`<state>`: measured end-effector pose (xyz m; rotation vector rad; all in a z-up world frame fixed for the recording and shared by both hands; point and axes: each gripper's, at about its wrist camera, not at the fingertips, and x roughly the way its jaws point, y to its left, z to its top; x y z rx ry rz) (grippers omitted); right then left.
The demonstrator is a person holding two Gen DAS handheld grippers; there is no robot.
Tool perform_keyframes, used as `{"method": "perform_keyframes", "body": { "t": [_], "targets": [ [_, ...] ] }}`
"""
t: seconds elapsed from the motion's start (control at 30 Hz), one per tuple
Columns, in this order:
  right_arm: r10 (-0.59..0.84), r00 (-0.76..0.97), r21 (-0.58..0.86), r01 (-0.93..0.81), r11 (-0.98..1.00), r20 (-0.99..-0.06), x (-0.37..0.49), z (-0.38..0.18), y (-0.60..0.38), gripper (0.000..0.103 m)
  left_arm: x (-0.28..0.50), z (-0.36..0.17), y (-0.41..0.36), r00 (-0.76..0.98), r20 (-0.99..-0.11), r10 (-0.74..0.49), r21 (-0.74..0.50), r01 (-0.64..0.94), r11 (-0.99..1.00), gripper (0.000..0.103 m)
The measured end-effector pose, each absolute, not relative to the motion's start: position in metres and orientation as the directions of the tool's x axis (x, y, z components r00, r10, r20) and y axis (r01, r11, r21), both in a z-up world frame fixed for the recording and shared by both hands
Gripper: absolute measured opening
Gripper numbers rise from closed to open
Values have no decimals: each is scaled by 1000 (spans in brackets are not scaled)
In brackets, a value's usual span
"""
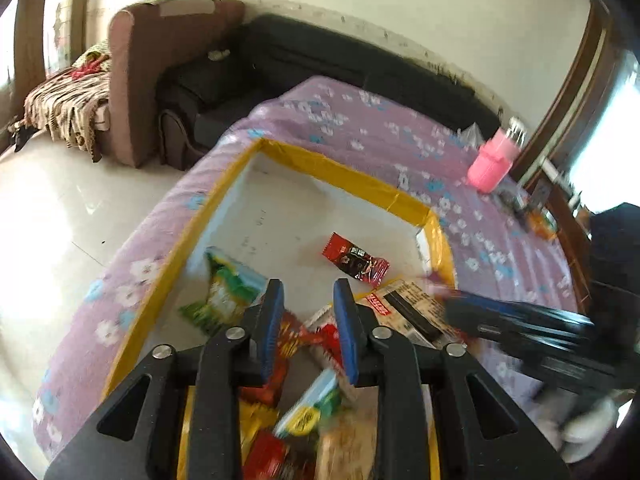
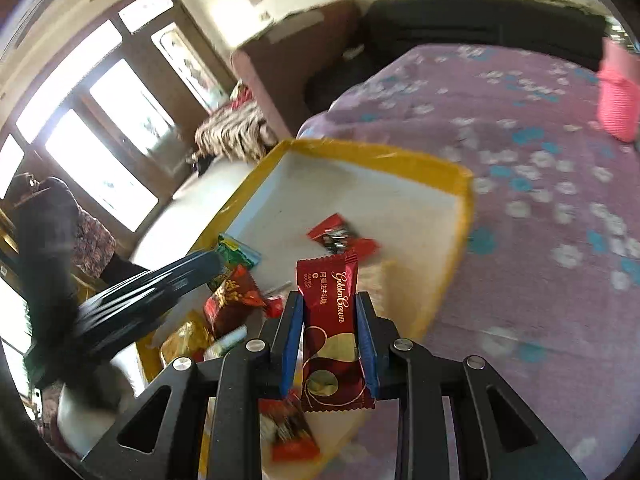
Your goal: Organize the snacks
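Holding one dark-red nougat bar upright between its pads, the right gripper hangs over the yellow-rimmed tray, seemingly to sort it. One red-black candy lies near the tray's far right corner; one green packet at its left edge. The left gripper is slightly parted, empty, above the heaped, uncountable wrappers.

- We see a dark red nougat packet upright, lower centre.
- Mixed snack packets lie heaped in our yellow-rimmed white tray, lower centre.
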<state>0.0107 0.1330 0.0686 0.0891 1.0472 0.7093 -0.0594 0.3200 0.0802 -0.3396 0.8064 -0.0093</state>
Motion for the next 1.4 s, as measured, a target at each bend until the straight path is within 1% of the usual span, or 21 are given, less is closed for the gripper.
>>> {"method": "perform_keyframes", "body": {
  "t": [0.03, 0.07, 0.13, 0.2, 0.23, 0.27, 0.33, 0.5, 0.57, 0.6, 0.8, 0.87, 1.0, 1.13, 1.4],
  "targets": [
    [568, 290, 391, -489, 780, -770, 15, 64, 143, 29, -69, 85, 325, 713, -689, -128, -316, -136, 939, 41],
    [560, 283, 387, -485, 784, -779, 20, 58, 152, 30, -80, 89, 329, 733, -670, -118, -325, -147, 934, 47],
    [548, 272, 379, -484, 788, -791, 26, 49, 166, 30, -103, 98, 334, 777, -625, -72, -332, -181, 926, 70],
    [561, 267, 396, -480, 783, -784, 26, 48, 168, 30, -121, 104, 336, 806, -591, -29, -334, -212, 919, 78],
    [574, 281, 407, -477, 779, -769, 23, 51, 166, 33, -130, 106, 337, 820, -572, -19, -339, -215, 916, 78],
    [581, 295, 410, -477, 778, -759, 18, 54, 162, 40, -136, 107, 336, 828, -560, -10, -339, -218, 915, 78],
    [588, 335, 404, -480, 779, -736, 3, 65, 149, 45, -145, 109, 333, 837, -547, 23, -324, -237, 916, 78],
    [567, 464, 368, -452, 812, -681, -47, 84, 96, 53, -162, 115, 310, 837, -528, 143, -229, -303, 925, 78],
    [550, 511, 350, -438, 828, -661, -66, 86, 76, 56, -166, 116, 297, 838, -525, 150, -210, -299, 931, 82],
    [539, 531, 337, -433, 836, -654, -75, 86, 66, 56, -167, 116, 286, 839, -525, 145, -196, -284, 939, 84],
    [411, 655, 178, -393, 902, -635, -119, 82, 24, 58, -168, 117, 239, 826, -557, 90, -136, -198, 971, 84],
    [394, 671, 152, -390, 908, -628, -130, 79, 17, 62, -169, 117, 226, 824, -559, 94, -111, -186, 976, 84],
    [383, 680, 123, -399, 908, -625, -142, 79, 6, 63, -167, 117, 206, 814, -573, 99, -67, -166, 984, 84],
    [386, 674, 127, -401, 907, -630, -145, 74, 3, 63, -169, 116, 193, 806, -583, 104, -39, -155, 987, 84],
    [391, 660, 120, -418, 901, -642, -153, 71, 11, 64, -171, 110, 187, 795, -598, 104, -30, -152, 988, 84]
  ]
}}
